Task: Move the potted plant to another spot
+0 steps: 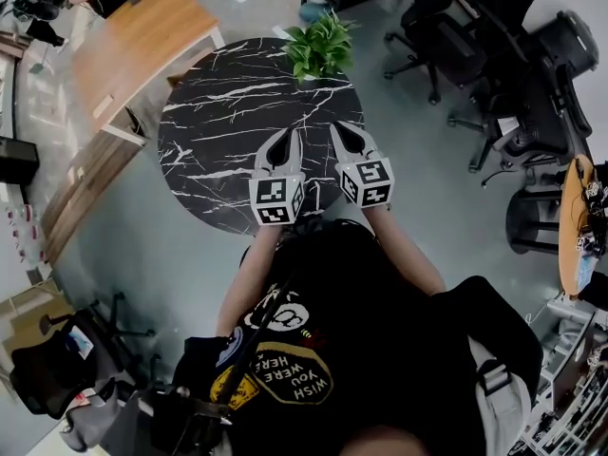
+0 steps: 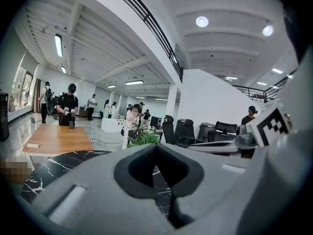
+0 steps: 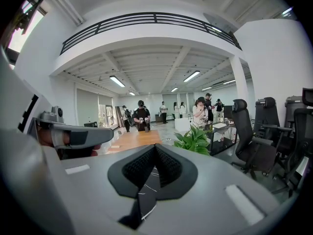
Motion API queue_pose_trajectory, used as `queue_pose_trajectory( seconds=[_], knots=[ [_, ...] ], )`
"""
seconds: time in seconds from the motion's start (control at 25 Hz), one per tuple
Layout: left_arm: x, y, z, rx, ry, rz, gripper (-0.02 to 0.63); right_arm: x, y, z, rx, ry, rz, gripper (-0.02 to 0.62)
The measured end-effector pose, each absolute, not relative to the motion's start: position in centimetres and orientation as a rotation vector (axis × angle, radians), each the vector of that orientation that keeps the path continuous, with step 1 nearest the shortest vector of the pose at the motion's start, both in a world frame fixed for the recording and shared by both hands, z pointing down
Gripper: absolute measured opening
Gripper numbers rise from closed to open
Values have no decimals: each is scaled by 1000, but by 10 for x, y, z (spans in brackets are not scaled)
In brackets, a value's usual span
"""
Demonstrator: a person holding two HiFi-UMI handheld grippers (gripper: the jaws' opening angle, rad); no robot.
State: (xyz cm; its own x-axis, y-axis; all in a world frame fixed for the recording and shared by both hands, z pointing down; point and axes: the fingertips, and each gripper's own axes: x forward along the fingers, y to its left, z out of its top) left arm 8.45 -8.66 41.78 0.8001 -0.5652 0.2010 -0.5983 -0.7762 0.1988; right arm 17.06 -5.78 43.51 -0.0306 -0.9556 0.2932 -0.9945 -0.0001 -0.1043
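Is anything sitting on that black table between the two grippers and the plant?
Nothing visible does. Only bare marble tabletop lies between the left gripper, the right gripper and the potted plant at the far edge.

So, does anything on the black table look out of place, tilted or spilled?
Nothing looks spilled or damaged. The potted plant sits at the far rim of the marble table, leaves reaching past the edge; its pot is hidden.

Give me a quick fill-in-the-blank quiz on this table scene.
The plant stands at the ___ edge of the table, not the near one.
The left claw and right claw are both ___, gripping nothing.
The table top is ___ with white veins.
Answers: far; shut; black.
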Motion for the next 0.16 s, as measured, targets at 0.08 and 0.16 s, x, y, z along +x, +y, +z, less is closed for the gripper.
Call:
queue_pose_trajectory(
  seconds=[0.08,0.16],
  knots=[
    [85,-86,419,2734,-899,189,5,170,-57,436,2085,-2118,428,-3],
    [84,-86,421,2733,-898,190,5,170,-56,438,2083,-2116,429,-3]
  ],
)
